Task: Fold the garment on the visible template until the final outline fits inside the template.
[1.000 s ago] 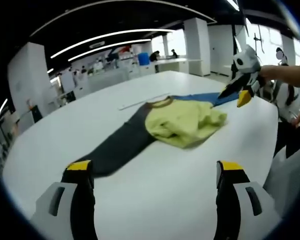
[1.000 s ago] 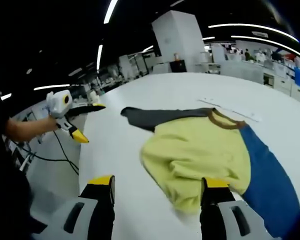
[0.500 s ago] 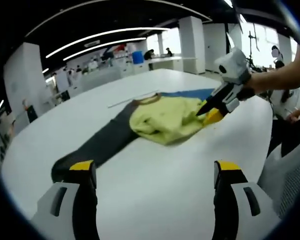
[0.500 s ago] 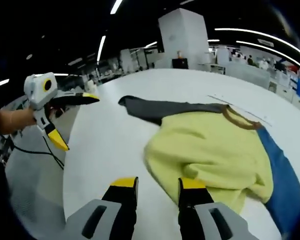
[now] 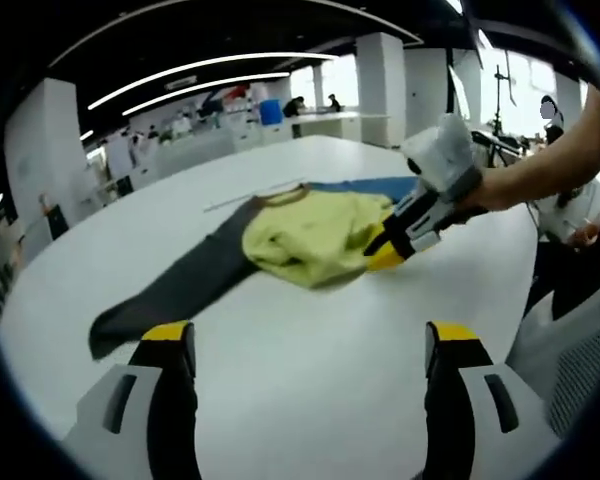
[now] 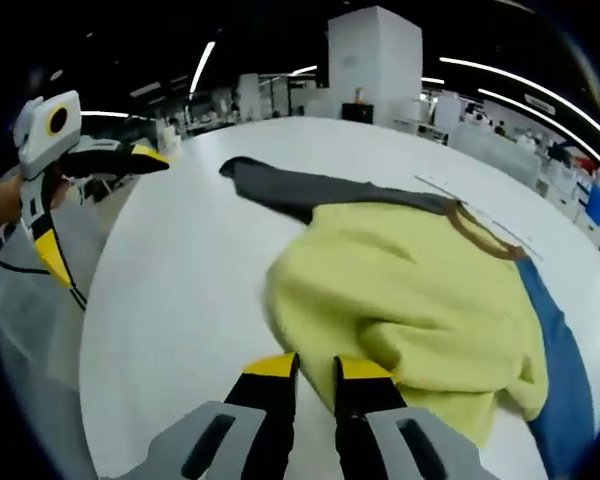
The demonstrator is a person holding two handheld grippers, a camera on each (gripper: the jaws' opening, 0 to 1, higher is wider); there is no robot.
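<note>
The garment lies crumpled on the white table [image 5: 310, 330]. Its yellow body [image 5: 305, 235] is bunched in the middle, a dark grey sleeve [image 5: 170, 290] stretches one way and a blue sleeve [image 5: 380, 187] the other. My left gripper [image 5: 308, 340] hovers well short of the grey sleeve, jaws wide open and holding nothing. It also appears off the table's edge in the right gripper view [image 6: 100, 205]. My right gripper [image 6: 317, 368] sits at the near hem of the yellow body [image 6: 410, 290], jaws drawn almost together on the fabric's edge. In the left gripper view the right gripper [image 5: 385, 255] touches that hem.
A thin pale strip [image 5: 255, 195] lies on the table just beyond the collar, seen again as a strip [image 6: 480, 215]. A person's arm [image 5: 550, 165] reaches in from the right. The table's rounded edge [image 6: 90, 330] is close. White pillars and desks stand far behind.
My right gripper has come down to the yellow hem and its jaws have closed from wide apart to nearly together. The left gripper stays open, its view shifted slightly.
</note>
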